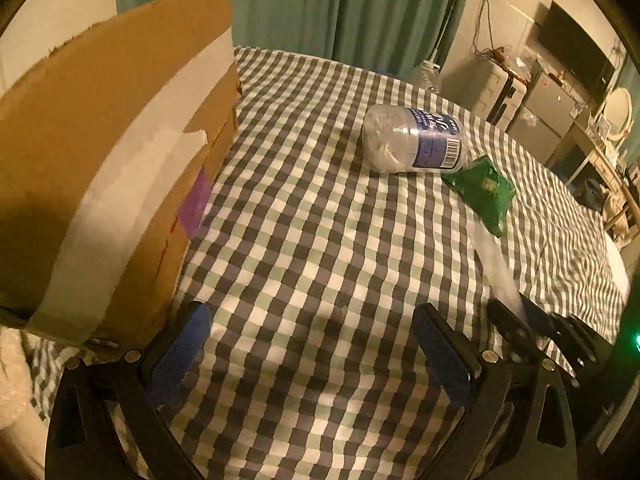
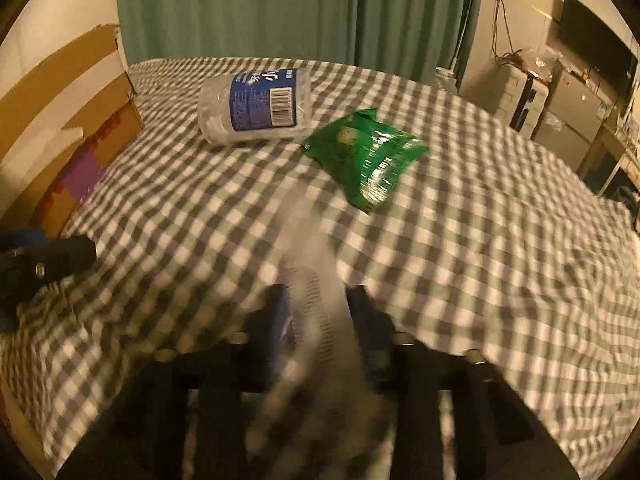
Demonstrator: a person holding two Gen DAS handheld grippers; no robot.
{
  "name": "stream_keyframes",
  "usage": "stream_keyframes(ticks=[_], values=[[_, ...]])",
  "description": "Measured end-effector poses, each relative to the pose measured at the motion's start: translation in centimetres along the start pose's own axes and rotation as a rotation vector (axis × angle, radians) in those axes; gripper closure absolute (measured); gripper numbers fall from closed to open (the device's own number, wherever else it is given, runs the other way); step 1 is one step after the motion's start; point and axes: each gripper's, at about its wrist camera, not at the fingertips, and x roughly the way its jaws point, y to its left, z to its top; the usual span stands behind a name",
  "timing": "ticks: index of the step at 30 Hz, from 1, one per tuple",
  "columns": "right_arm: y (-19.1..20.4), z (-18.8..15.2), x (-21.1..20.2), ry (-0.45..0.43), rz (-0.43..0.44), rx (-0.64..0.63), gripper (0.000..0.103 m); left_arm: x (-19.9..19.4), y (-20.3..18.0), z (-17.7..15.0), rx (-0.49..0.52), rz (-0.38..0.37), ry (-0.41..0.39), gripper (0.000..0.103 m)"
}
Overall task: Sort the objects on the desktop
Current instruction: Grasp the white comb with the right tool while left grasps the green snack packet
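Note:
Above the checked tablecloth (image 1: 320, 240) my left gripper (image 1: 314, 344) hangs open, only cloth between its blue pads (image 1: 180, 352). It also shows at the left edge of the right wrist view (image 2: 52, 260). My right gripper (image 2: 320, 312) is blurred and shut on a long clear plastic wrapper (image 2: 316, 264) that fills the gap between its fingers. In the left wrist view that wrapper (image 1: 494, 260) runs into the right gripper (image 1: 520, 316). A clear bottle with a blue label (image 1: 412, 142) (image 2: 256, 108) lies on its side further back. Beside it lies a green snack bag (image 1: 480, 190) (image 2: 368, 156).
An open cardboard box (image 1: 100, 160) (image 2: 60, 120) with white tape stands along the left side, close to my left gripper. Another clear bottle (image 1: 426, 74) stands beyond the far table edge by the green curtain. Cabinets and a dark screen (image 1: 572, 52) fill the right background.

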Motion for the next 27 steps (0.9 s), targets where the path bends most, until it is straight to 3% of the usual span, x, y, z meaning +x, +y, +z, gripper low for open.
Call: stream_keyframes(ticks=[4, 8, 13, 19, 22, 27], values=[[-1.4, -1.7, -2.3, 0.013, -0.041, 0.007, 0.077, -1.4, 0.4, -0.1, -0.017, 0.018, -0.03, 0.0], [-5.3, -3.3, -5.5, -0.006, -0.064, 0.07, 0.077, -2.1, -0.6, 0.2, 0.013, 0.019, -0.056, 0.0], [-8.6, -3.8, -7.5, -0.058, -0.11, 0.129, 0.077, -1.8, -5.8, 1.3, 0.117, -0.007, -0.104, 0.0], [-11.2, -2.8, -7.7, -0.094, -0.068, 0.195, 0.077, 2.0, -14.6, 3.8, 0.236, -0.08, -0.085, 0.0], [-11.8, -2.9, -7.2, -0.122, -0.068, 0.183, 0.077, 4.6, -17.7, 5.1, 0.304, -0.023, -0.098, 0.0], [-12.9, -3.4, -5.2, -0.103, -0.037, 0.219, 0.077, 7.9, -19.0, 6.2, 0.277, -0.075, -0.104, 0.0]])
